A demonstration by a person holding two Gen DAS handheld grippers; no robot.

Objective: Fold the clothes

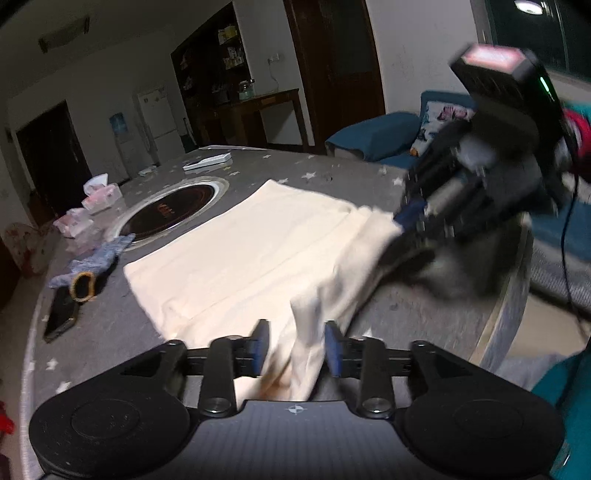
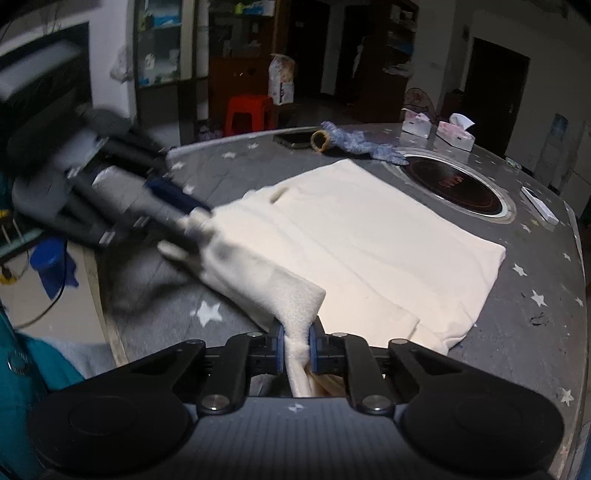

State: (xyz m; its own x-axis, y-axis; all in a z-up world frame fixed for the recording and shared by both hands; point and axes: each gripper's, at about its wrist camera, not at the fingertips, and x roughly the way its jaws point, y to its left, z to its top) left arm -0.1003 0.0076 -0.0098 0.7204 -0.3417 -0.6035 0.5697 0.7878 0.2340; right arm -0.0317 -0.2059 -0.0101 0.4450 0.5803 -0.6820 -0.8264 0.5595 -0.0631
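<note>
Dim room, round star-patterned table. At its middle lies the cream garment, partly folded, near edge bunched. At six o'clock the right gripper pinches that edge; the left gripper stands parted around cloth. More folds remain, I'd judge.

Dim room with white walls. Dark wooden doors and a dark cabinet with stocked shelves line the far side, a white refrigerator and water dispenser beside them. A blue sofa stands beyond the round, star-patterned table. A ceiling light reflects in a dark window. A red plastic stool stands on the floor.
</note>
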